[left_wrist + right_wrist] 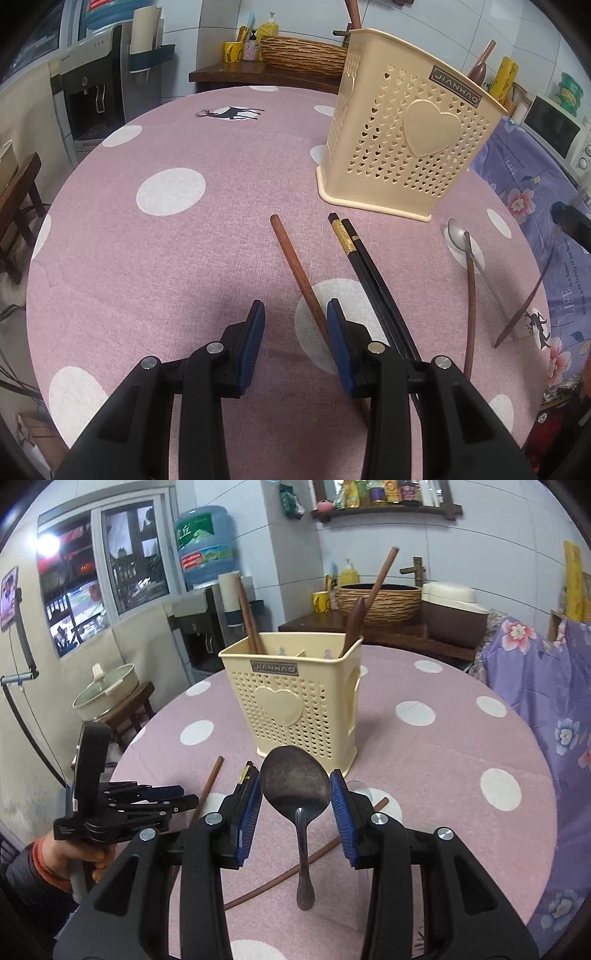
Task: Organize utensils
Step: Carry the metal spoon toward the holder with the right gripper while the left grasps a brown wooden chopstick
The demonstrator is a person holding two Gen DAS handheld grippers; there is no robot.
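The right gripper has its blue pads spread apart on either side of the metal spoon, bowl framed between them, handle trailing back toward the wrist; whether a pad touches the bowl I cannot tell. Just beyond stands the cream utensil holder, already carrying brown chopsticks in one compartment and a wooden spoon in another.

The left gripper is also apart and empty, hovering low over the pink dotted counter. One brown chopstick runs under its right pad, with the black chopstick pair just beside.

The risk, as I judge it: closing on the rounded bowl rather than the handle could let the spoon squirt out or pivot. A thin wooden stick crosses beneath the spoon and could be dragged along, and the light holder might tip if knocked.
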